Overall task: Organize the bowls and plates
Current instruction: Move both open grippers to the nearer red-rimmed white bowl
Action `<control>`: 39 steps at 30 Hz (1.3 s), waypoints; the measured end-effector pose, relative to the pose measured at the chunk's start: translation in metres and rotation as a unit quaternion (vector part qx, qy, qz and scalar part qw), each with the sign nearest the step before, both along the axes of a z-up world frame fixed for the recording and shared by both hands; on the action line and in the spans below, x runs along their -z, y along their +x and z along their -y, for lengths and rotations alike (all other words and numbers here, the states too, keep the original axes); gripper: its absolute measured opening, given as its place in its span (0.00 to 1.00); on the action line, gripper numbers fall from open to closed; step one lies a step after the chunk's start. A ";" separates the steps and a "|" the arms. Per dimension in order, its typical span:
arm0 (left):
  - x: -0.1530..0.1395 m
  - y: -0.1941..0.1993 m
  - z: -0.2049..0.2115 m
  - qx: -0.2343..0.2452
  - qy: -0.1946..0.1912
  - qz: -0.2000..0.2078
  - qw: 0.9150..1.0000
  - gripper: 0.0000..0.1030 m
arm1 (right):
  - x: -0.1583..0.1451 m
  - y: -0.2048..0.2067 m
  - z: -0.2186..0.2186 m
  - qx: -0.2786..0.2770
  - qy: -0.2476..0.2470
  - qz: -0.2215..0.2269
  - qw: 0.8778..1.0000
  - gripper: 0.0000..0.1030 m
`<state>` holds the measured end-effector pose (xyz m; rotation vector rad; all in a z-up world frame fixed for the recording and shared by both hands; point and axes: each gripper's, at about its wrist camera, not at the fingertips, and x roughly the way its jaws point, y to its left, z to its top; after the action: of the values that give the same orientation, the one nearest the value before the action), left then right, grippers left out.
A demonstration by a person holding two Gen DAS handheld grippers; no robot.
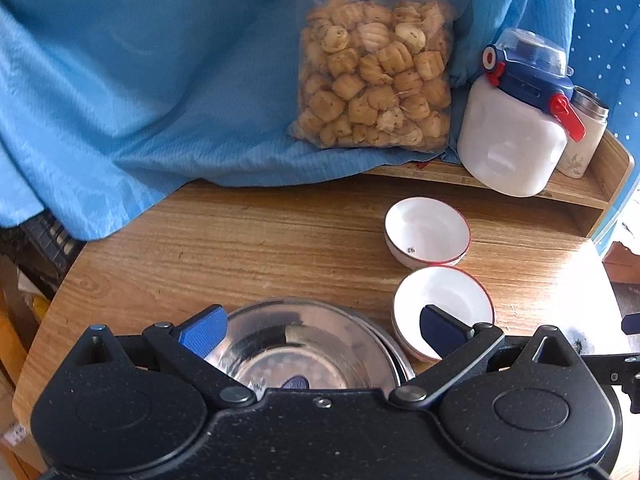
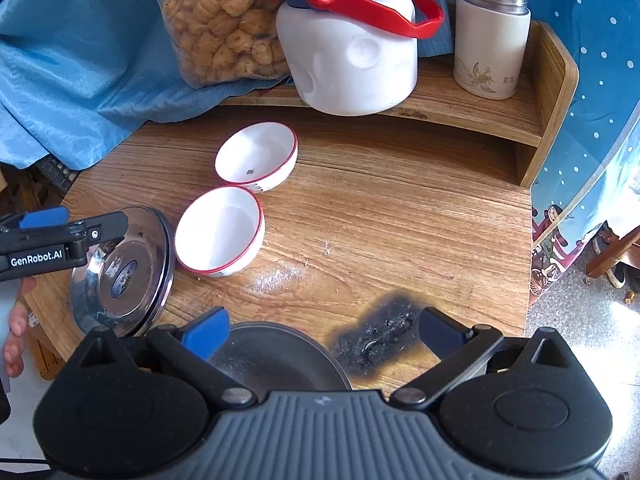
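- Two white bowls with red rims sit on the wooden table (image 2: 400,216) — the far bowl (image 2: 256,158) touches the near bowl (image 2: 219,232).
- A shiny steel plate (image 2: 124,272) lies just left of the near bowl, on top of another steel plate.
- The left gripper (image 1: 322,330) is above the steel plate, fingers wide apart, holding nothing.
- The right gripper (image 2: 320,332) is spread wide too — a dark pan (image 2: 276,356) lies under it, next to a black burn mark (image 2: 380,336).
- Behind the far bowl stand a white jug (image 2: 352,60) and a cookie bag (image 2: 216,24).
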<state>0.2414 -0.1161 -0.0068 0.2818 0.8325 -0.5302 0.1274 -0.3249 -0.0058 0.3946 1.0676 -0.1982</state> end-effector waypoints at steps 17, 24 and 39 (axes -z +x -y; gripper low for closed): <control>0.021 0.032 0.018 0.048 0.037 -0.007 0.998 0.99 | 0.011 0.033 -0.002 0.029 -0.005 -0.013 0.999 1.00; 0.030 0.056 0.027 0.084 0.045 -0.013 0.995 0.99 | 0.020 0.054 -0.003 0.047 -0.010 -0.026 0.998 1.00; 0.051 0.056 0.049 0.177 0.069 -0.032 0.981 0.97 | 0.039 0.086 -0.011 0.031 -0.037 -0.050 0.998 1.00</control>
<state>0.2973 -0.1652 -0.0577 0.5494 0.8874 -0.8185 0.2134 -0.3141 -0.0451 0.3542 1.1428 -0.3152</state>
